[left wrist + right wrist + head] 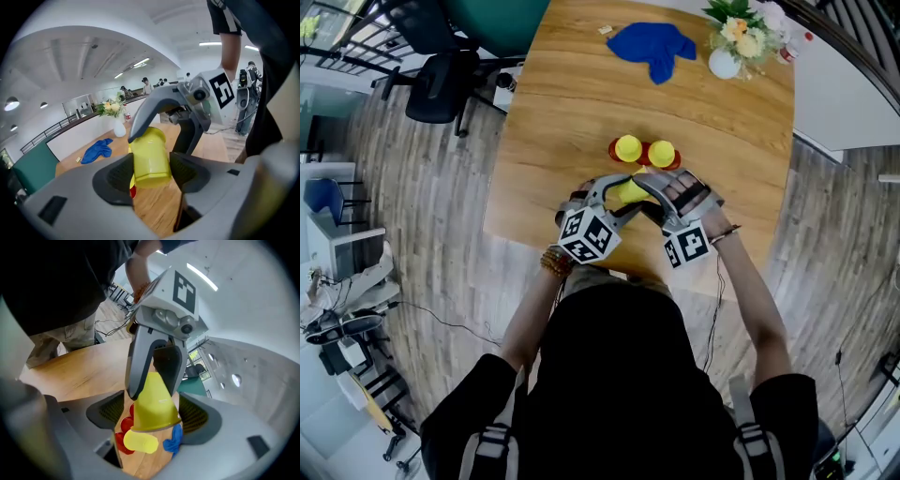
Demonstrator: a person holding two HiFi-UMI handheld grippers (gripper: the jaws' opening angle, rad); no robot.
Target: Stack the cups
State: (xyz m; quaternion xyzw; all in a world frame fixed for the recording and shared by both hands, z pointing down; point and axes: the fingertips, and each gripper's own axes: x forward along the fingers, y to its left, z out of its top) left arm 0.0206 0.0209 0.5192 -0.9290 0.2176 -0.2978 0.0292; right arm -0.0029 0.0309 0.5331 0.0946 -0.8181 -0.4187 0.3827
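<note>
I hold one yellow cup (628, 192) in the air over the near part of the wooden table (553, 112), lying between both grippers. My left gripper (622, 189) has its pads against the cup's narrow end (150, 157). My right gripper (647, 190) comes from the other side, and the cup's wide rim (152, 420) sits between its pads. Each gripper view shows the other gripper's fingers (140, 119) (138, 366) around the far end. Beyond, two more yellow cups (628, 148) (662, 153) stand upside down on red cups (644, 161).
A blue cloth (654, 45) and a white vase of flowers (727, 58) lie at the table's far side. An office chair (441, 84) stands on the floor to the left. The table's near edge (581, 258) runs just under my hands.
</note>
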